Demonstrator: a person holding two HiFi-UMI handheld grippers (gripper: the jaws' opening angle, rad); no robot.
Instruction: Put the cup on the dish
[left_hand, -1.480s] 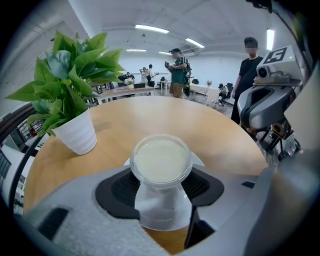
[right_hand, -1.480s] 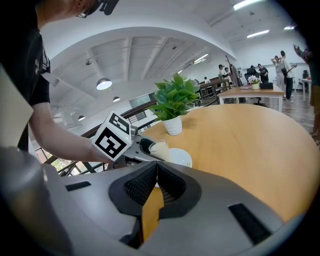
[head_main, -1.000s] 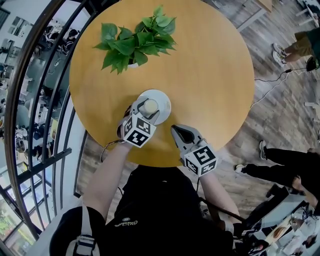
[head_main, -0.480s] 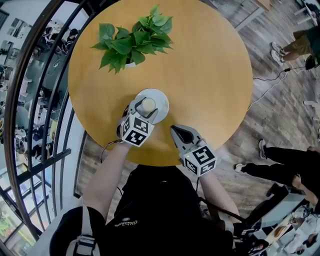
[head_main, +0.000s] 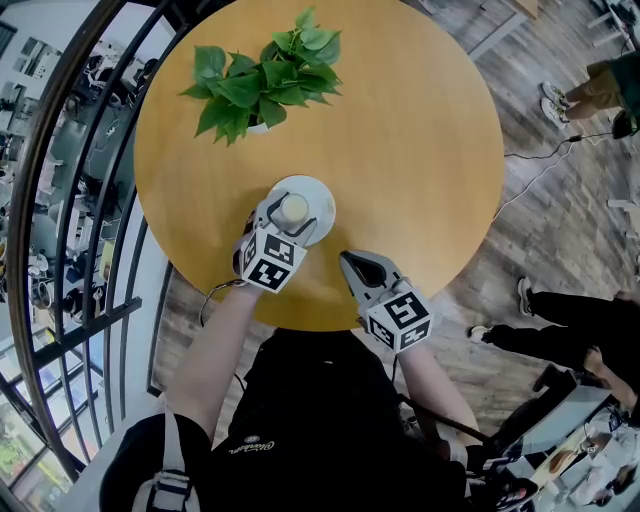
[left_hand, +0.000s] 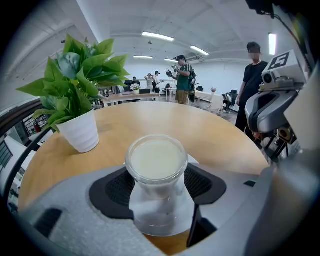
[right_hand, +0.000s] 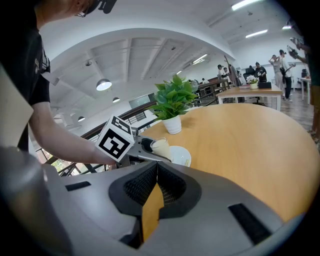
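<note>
A clear cup (head_main: 294, 208) of milky liquid stands upright on the white dish (head_main: 320, 192) near the round table's front edge. My left gripper (head_main: 288, 214) reaches around it. In the left gripper view the cup (left_hand: 156, 161) sits between the black pads (left_hand: 112, 188) with a small gap on each side, and a sliver of the dish (left_hand: 193, 161) shows behind it. The left jaws have just been opening and stand open around the cup. My right gripper (head_main: 351, 263) rests to the right, jaws shut on nothing (right_hand: 156, 168). The right gripper view also shows the cup (right_hand: 161, 148) and dish (right_hand: 182, 156).
A potted green plant (head_main: 262, 85) stands at the far left of the wooden table (head_main: 420, 130), beyond the dish. A black railing (head_main: 90, 200) runs close along the table's left side. People's legs and cables lie on the floor to the right.
The left gripper's jaws stand a little wider round the cup than before. The cup stays on the dish. The right gripper has kept still.
</note>
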